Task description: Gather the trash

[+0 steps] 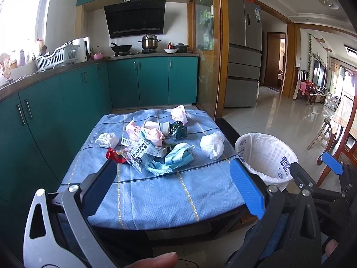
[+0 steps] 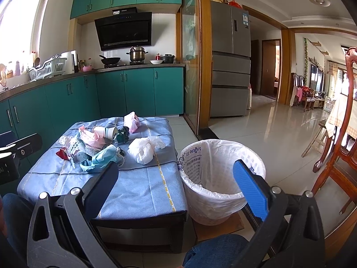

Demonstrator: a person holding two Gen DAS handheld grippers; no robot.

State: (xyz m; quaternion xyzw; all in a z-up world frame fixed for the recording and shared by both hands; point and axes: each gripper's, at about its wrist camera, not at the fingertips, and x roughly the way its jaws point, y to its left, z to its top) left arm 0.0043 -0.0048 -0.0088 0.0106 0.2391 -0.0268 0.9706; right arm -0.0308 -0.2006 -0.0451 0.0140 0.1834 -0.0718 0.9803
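Observation:
A heap of trash lies on the low table's blue cloth [image 1: 156, 192]: blue face masks [image 1: 178, 155], a crumpled white bag [image 1: 212, 145], a white tissue wad [image 1: 107, 139], a red wrapper [image 1: 115, 155], printed packets [image 1: 145, 148], paper cups [image 1: 159, 127], a dark green wrapper [image 1: 177, 129] and a pink bag [image 1: 178, 114]. A white-lined bin [image 1: 265, 154] stands right of the table. My left gripper [image 1: 176, 185] is open and empty over the table's near half. My right gripper [image 2: 176, 183] is open and empty, between the table's edge and the bin [image 2: 221, 176]. The trash heap [image 2: 104, 143] shows left of it.
Teal kitchen cabinets [image 1: 55, 102] run along the left and back. A grey fridge [image 1: 243, 51] stands behind the bin. A wooden chair [image 2: 339, 147] and a dining table stand at the right. Tiled floor [image 2: 256, 129] lies beyond the bin. The person's knees show at the bottom.

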